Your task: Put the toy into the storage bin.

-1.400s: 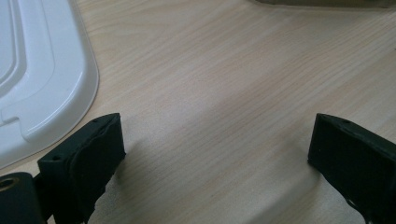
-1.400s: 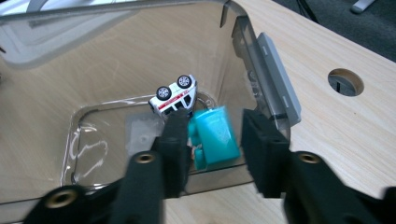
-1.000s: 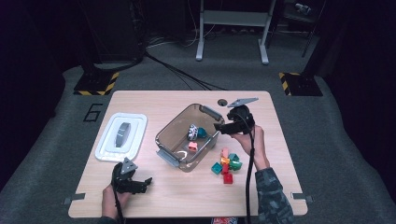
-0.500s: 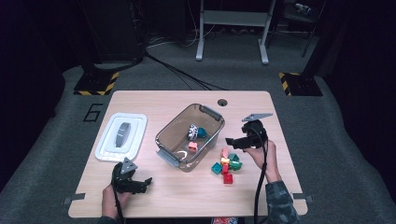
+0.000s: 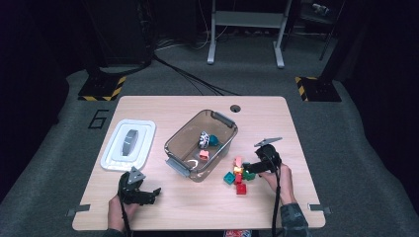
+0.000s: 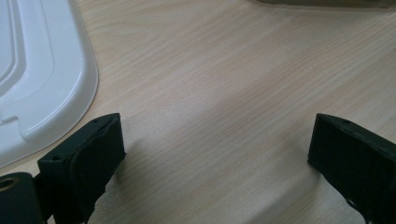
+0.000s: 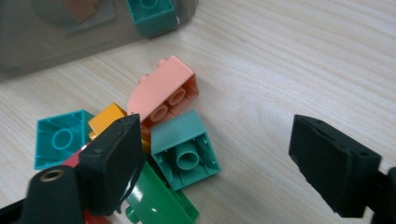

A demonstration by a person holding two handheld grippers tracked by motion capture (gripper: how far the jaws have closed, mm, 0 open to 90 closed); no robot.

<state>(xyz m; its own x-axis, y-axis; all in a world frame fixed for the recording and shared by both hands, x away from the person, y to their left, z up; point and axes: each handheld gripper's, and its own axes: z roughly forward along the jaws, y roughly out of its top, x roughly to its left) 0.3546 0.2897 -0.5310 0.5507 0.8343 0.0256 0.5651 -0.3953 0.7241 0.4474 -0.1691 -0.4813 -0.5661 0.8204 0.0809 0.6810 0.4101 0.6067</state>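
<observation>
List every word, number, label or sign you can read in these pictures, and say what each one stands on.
"6": a large dark numeral on the grey floor mat, just past the table's far left corner.
Yellow-and-black hazard stripes, a sign without words, on the two floor plates.
No readable writing on the white lid, the clear bin or the toy blocks.
</observation>
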